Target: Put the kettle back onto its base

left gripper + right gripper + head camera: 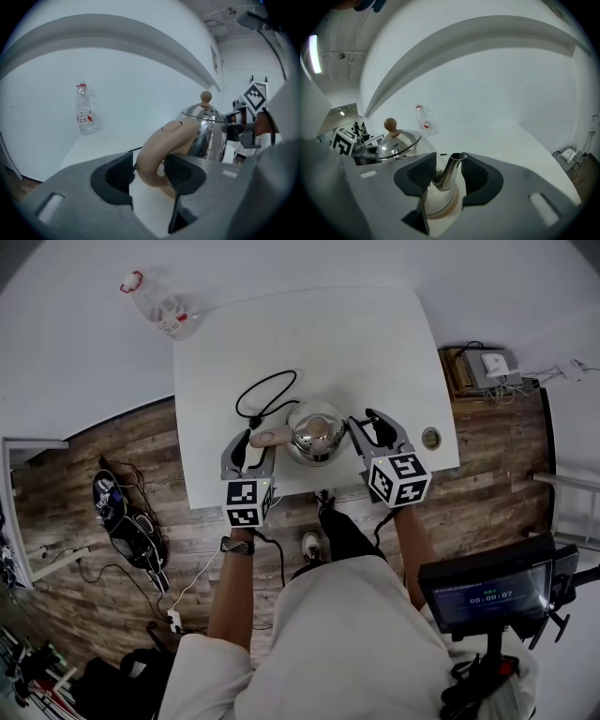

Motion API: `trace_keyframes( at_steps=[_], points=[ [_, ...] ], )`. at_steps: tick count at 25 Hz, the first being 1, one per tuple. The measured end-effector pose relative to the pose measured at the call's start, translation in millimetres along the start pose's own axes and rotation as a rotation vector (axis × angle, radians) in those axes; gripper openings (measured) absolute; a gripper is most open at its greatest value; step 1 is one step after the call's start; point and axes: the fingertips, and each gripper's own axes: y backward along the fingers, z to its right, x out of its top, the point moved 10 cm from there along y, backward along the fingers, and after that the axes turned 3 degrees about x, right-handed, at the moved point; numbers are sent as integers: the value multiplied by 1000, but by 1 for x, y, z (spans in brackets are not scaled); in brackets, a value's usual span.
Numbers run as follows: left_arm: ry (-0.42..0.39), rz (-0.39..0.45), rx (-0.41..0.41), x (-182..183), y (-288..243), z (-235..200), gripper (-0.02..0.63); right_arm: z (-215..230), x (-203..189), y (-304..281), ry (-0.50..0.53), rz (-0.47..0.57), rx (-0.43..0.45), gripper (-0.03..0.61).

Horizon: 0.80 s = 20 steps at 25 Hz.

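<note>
A shiny steel kettle (316, 430) with a wooden lid knob stands on the white table (375, 343) near its front edge. Under its body a beige ring (440, 210) shows. My left gripper (255, 442) is open, its pads either side of the beige handle (159, 150), with a thin gap at the left pad. On the other side, my right gripper (367, 420) is open around the spout (451, 171), which stands free between the pads. A black cord (262, 395) loops away behind the kettle.
A clear plastic bottle (159, 310) stands at the table's far left corner. A round grommet (430, 438) sits near the right edge. Cables and gear (122, 521) lie on the wooden floor at left, and a shelf with devices (483, 367) stands at right.
</note>
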Motion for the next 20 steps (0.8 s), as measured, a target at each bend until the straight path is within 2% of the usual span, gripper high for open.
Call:
trace_keyframes(
  at_steps=[6,20],
  points=[
    [4,4,5,1,1,-1,201,4,1,-2,-8,-5,-8,192],
    [41,34,38,10,4,-5,199,8,18,16,-5,72,-65,192]
  ],
)
